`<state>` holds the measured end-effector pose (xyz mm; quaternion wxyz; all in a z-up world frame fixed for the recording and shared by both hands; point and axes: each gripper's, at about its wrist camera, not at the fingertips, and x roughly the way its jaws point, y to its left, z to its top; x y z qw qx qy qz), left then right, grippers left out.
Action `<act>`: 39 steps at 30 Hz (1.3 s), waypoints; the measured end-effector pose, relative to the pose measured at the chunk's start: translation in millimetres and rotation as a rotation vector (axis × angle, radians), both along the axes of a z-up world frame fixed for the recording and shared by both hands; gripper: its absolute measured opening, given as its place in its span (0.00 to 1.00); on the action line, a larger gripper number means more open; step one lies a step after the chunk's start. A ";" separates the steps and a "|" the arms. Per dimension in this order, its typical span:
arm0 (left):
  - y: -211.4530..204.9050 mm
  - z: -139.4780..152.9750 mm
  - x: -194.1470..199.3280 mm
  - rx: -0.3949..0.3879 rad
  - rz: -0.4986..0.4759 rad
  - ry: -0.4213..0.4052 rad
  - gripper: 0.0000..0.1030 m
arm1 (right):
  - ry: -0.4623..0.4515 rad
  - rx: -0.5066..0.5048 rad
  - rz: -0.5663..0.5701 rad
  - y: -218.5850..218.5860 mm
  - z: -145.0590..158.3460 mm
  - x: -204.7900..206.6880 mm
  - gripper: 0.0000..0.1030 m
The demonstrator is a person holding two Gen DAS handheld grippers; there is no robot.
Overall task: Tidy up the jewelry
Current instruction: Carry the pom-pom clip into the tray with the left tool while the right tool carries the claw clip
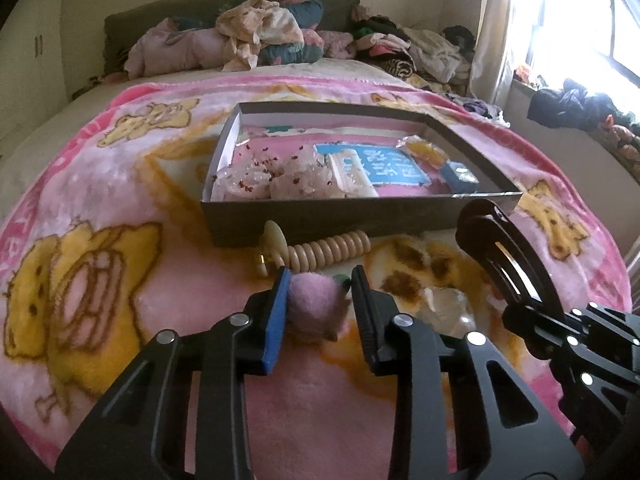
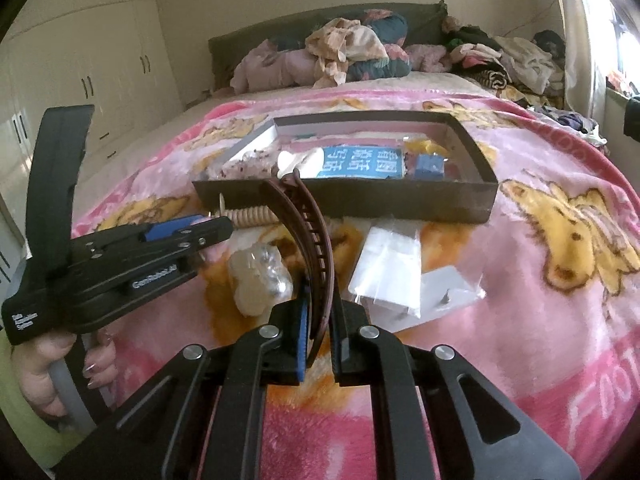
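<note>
My left gripper [image 1: 320, 276] is shut on a fuzzy pink pom-pom [image 1: 316, 304], low over the pink blanket. My right gripper [image 2: 320, 300] is shut on a dark brown curved hair clip [image 2: 308, 232], which arches up and forward from the jaws. The clip [image 1: 500, 248] also shows at the right of the left wrist view. A dark open box [image 1: 360, 216] of packaged jewelry lies just beyond both grippers. A cream beaded bracelet [image 1: 328, 250] rests against the box's front wall. In the right wrist view the left gripper [image 2: 216, 228] sits to the left, held by a hand [image 2: 52, 368].
A crumpled clear bag with small pieces [image 2: 260, 276], a flat clear bag [image 2: 388, 268] and a white card [image 2: 452, 288] lie on the blanket before the box [image 2: 400, 200]. Piled clothes [image 1: 260, 36] line the bed's head. A window [image 1: 592, 20] is at the right, cupboards [image 2: 80, 60] at the left.
</note>
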<state>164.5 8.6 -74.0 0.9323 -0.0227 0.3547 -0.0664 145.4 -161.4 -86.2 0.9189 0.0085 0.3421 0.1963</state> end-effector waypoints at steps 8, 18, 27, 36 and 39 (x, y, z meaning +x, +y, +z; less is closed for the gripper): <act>0.3 15.1 -6.4 -0.023 -0.002 -0.022 0.21 | -0.022 0.030 -0.023 -9.7 13.6 0.6 0.09; -5.9 34.2 -11.9 -0.030 -0.018 -0.066 0.21 | -0.033 0.059 -0.062 -28.4 24.7 2.7 0.09; -19.7 46.2 -8.9 -0.036 -0.045 -0.089 0.21 | -0.048 0.077 -0.108 -49.2 31.9 8.4 0.09; -37.5 51.1 3.7 -0.035 -0.074 -0.097 0.21 | -0.061 0.083 -0.156 -69.6 36.3 18.7 0.09; -42.3 52.2 10.6 -0.037 -0.078 -0.099 0.21 | -0.056 0.084 -0.166 -75.3 36.4 25.5 0.09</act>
